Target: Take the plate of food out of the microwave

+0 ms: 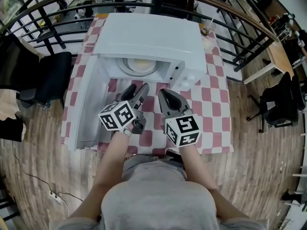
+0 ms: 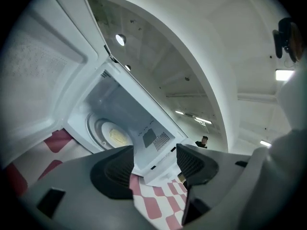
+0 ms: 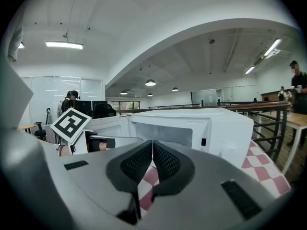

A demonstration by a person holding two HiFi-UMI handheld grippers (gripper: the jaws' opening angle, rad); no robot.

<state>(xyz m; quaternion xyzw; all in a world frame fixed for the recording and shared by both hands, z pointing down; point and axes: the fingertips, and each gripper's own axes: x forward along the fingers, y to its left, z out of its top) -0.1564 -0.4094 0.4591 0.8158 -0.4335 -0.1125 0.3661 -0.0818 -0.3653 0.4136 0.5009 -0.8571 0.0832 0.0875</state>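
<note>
Here, the white box-shaped microwave oven (image 1: 148,37) sits at the upper centre of the head view on a counter (image 1: 211,99) draped in a red-and-white checked cloth (image 1: 148,139), with its door (image 1: 88,104) swung open toward the left of the frame. The round white plate of pale yellow food (image 1: 141,65) lies inside the cavity. Just below the opening, the left tongs (image 1: 135,91) hover with jaws spread wide and nothing between them. Beside them, the right tongs (image 1: 162,93) are closed, pads together and empty. Around the counter runs a wooden plank floor (image 1: 259,166). A curved black railing (image 1: 240,37) arcs across the top, and a black office chair (image 1: 283,104) stands at the right edge.
</note>
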